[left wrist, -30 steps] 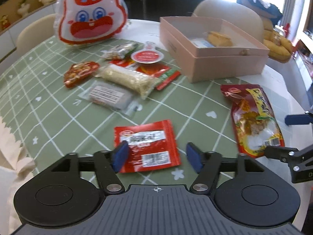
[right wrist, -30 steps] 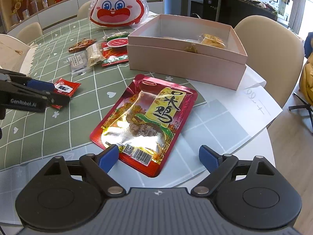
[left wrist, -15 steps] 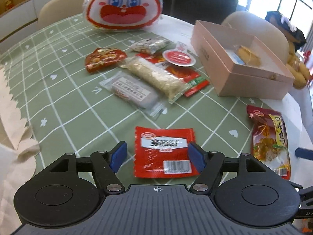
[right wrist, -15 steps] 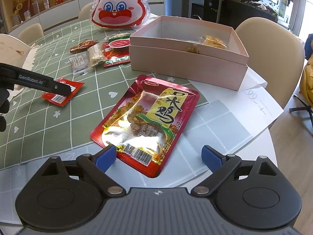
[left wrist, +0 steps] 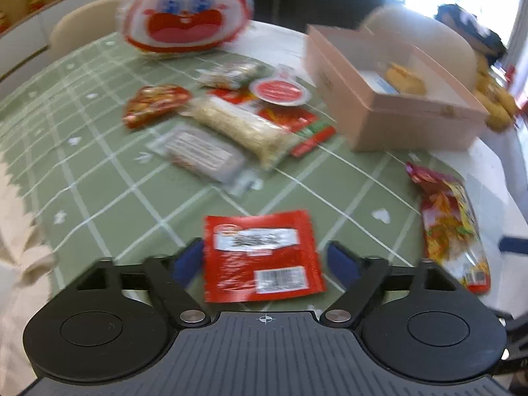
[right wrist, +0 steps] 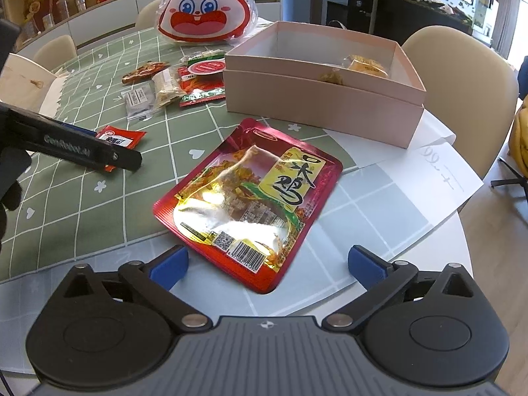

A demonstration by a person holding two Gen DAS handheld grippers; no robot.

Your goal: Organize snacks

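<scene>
A small red sachet lies flat on the green checked tablecloth. My left gripper is open, with its blue fingers on either side of the sachet's near half. A large red chicken snack pack lies at the table's front edge. My right gripper is open and empty, just in front of that pack. The open pink box holds a few wrapped snacks. The left gripper's arm crosses above the small sachet in the right wrist view.
A pile of several snack packets lies mid-table left of the pink box. A large rabbit-face bag stands at the back. A white paper sheet lies under the box. Beige chairs ring the round table.
My left gripper has moved forward and down over the small red sachet, which now sits between its fingers. The right gripper has barely moved.
</scene>
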